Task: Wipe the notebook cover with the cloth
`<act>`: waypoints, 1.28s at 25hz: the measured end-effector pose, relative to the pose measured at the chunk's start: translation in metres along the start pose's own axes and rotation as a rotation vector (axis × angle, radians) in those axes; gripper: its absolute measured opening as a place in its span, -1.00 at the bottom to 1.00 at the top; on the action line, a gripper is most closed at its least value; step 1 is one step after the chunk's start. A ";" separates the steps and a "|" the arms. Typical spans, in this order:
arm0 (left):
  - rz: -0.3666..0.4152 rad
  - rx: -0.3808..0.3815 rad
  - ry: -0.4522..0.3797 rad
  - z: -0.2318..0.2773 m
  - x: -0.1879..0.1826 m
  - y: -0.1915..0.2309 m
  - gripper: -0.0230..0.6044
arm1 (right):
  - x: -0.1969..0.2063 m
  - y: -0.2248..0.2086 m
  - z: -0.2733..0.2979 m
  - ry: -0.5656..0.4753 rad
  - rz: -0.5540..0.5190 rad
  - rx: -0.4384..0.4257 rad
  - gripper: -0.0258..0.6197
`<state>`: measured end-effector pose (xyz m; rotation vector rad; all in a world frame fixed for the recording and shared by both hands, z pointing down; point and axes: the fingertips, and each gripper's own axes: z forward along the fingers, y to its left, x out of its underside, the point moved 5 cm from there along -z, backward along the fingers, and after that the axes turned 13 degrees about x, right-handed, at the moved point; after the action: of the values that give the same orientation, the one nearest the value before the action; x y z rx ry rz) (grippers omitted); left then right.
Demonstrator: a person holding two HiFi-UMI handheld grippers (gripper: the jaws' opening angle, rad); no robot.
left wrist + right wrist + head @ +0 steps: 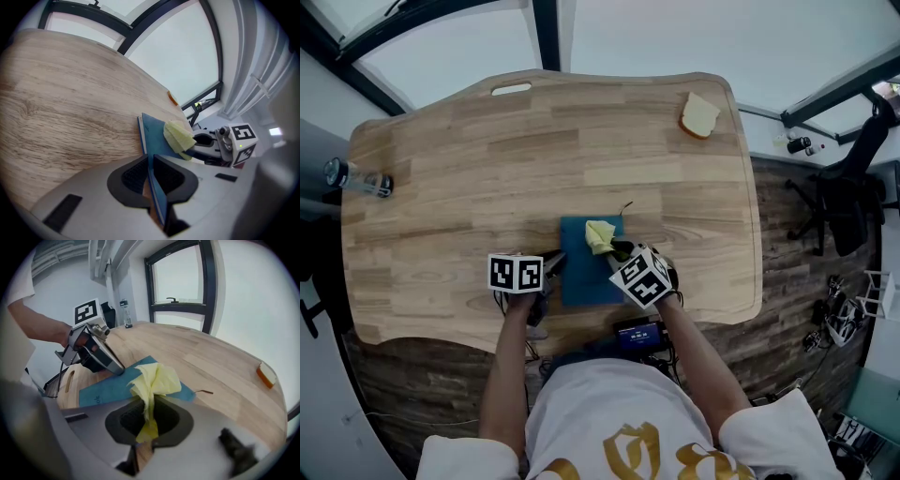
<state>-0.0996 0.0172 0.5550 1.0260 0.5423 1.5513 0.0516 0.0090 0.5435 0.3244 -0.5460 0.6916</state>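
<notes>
A blue notebook (pixel 586 270) lies flat near the front edge of the wooden table (pixel 487 150). My left gripper (pixel 551 266) is shut on the notebook's left edge (pixel 151 140), the cover running between its jaws. My right gripper (pixel 619 251) is shut on a yellow cloth (pixel 600 234), whose bunched end rests on the notebook's far right part (pixel 117 383). In the right gripper view the cloth (pixel 154 380) stands up out of the jaws. The left gripper view shows the cloth (pixel 178 136) and right gripper (pixel 206 143) over the cover.
A piece of bread or sponge (pixel 699 115) lies at the table's far right corner. A clear bottle (pixel 356 178) lies at the left edge. A thin dark ribbon (pixel 625 207) trails from the notebook's far end. An office chair (pixel 848 187) stands to the right.
</notes>
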 end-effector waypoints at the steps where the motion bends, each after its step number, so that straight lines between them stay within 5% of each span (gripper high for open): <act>1: 0.000 -0.001 0.000 0.000 0.000 0.000 -0.78 | -0.001 -0.004 0.001 -0.001 0.004 0.013 -0.80; 11: 0.005 -0.009 -0.006 0.000 0.001 -0.001 -0.78 | -0.003 -0.009 0.001 -0.013 0.020 0.023 -0.80; 19: -0.023 -0.008 -0.048 -0.005 0.001 -0.003 -0.79 | -0.018 -0.025 -0.033 -0.137 0.154 0.192 -0.80; 26: 0.210 -0.149 -0.262 -0.042 -0.007 -0.033 -0.81 | -0.023 -0.033 -0.089 -0.263 0.259 0.363 -0.80; 32: 0.530 -0.265 -0.409 -0.072 -0.019 -0.090 -0.83 | -0.029 -0.020 -0.127 -0.353 0.304 0.415 -0.80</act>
<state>-0.1111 0.0355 0.4397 1.2961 -0.2368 1.7386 0.0935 0.0371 0.4219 0.7718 -0.7972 1.0537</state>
